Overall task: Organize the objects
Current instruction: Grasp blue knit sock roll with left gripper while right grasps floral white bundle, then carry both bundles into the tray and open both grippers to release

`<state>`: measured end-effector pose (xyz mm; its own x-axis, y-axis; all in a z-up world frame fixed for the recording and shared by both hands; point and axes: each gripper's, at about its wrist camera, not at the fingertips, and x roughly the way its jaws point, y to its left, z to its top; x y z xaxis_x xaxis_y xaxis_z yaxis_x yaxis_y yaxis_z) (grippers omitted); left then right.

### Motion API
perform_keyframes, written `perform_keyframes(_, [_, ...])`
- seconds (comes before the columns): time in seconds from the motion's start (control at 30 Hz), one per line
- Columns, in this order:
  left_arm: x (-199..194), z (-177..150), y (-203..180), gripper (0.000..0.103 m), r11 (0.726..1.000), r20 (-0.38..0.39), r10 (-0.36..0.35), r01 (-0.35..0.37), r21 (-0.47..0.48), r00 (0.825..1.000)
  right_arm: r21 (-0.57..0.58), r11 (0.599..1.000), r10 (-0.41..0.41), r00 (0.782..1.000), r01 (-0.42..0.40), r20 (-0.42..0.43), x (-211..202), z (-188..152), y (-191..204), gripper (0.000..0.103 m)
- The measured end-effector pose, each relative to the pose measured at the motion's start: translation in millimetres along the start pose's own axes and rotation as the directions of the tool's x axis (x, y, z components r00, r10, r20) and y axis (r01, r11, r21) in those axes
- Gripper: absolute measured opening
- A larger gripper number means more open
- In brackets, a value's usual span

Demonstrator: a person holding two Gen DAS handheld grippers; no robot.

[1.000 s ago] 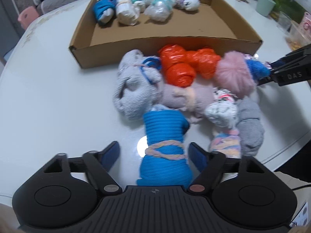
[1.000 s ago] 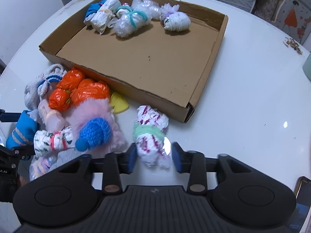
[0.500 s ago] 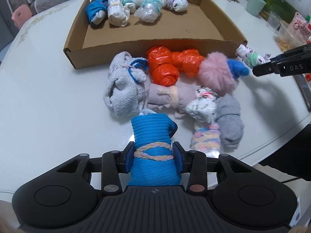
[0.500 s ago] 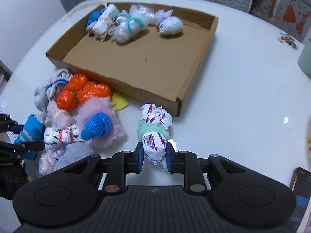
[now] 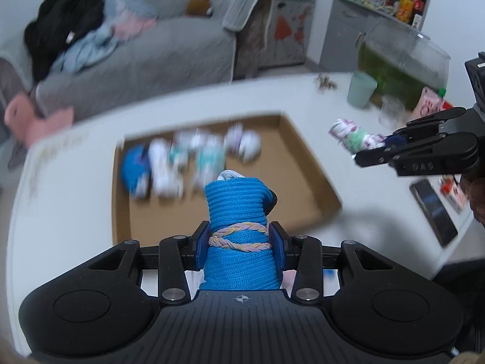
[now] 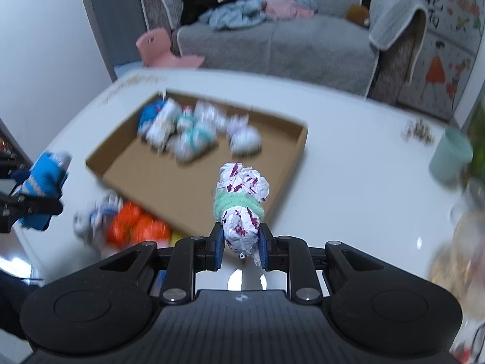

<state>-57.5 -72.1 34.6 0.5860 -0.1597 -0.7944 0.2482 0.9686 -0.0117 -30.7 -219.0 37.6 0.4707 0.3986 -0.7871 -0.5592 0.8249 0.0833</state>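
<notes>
White tabletop, grey sofa far behind. Left gripper clamps blue bundle, right gripper clamps white-purple bundle, both above cardboard tray.

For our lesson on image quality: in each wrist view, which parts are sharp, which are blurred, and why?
Left wrist view: the blue bundle in the left gripper is sharp, while the cardboard box smears with motion. Right wrist view: the white patterned bundle in the right gripper is crisp, the box and table streaked; fisheye bends the edges.
</notes>
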Motion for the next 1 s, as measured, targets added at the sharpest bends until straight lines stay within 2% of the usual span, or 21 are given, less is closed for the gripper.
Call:
perform_keyframes(0.13, [37.2, 42.2, -13.0, 0.047, 0.999, 0.007, -0.028, 0.028, 0.035, 1.000, -0.021, 1.000, -0.021, 0.999, 0.022, 0.040, 13.0, 36.3, -5.3, 0.021])
perform_keyframes(0.23, [77.6, 58.6, -19.0, 0.047, 0.997, -0.017, -0.064, 0.065, 0.044, 0.998, -0.030, 0.999, -0.026, 0.999, 0.026, 0.025, 38.7, 54.2, -11.4, 0.021])
perform_keyframes(0.37, [129.8, 62.5, -21.7, 0.047, 0.995, -0.052, -0.076, 0.079, 0.057, 0.996, -0.028, 0.999, -0.016, 1.000, 0.016, -0.021, 79.4, 62.7, -24.2, 0.021])
perform_keyframes(0.53, [178.2, 52.4, -14.7, 0.047, 0.997, -0.106, -0.081, 0.081, -0.006, 0.991, -0.027, 1.000, -0.016, 0.997, 0.014, -0.077, 115.8, 65.9, -38.7, 0.021])
perform_keyframes(0.63, [192.1, 49.2, -10.5, 0.047, 0.996, -0.119, -0.082, 0.077, -0.050, 0.989, -0.032, 0.999, -0.009, 0.996, 0.007, -0.086, 121.3, 70.1, -39.3, 0.022])
perform_keyframes(1.0, [210.6, 51.0, -15.2, 0.048, 0.994, -0.085, -0.057, 0.048, -0.098, 0.995, -0.038, 0.999, -0.004, 0.992, -0.001, -0.129, 143.2, 73.0, -41.6, 0.022])
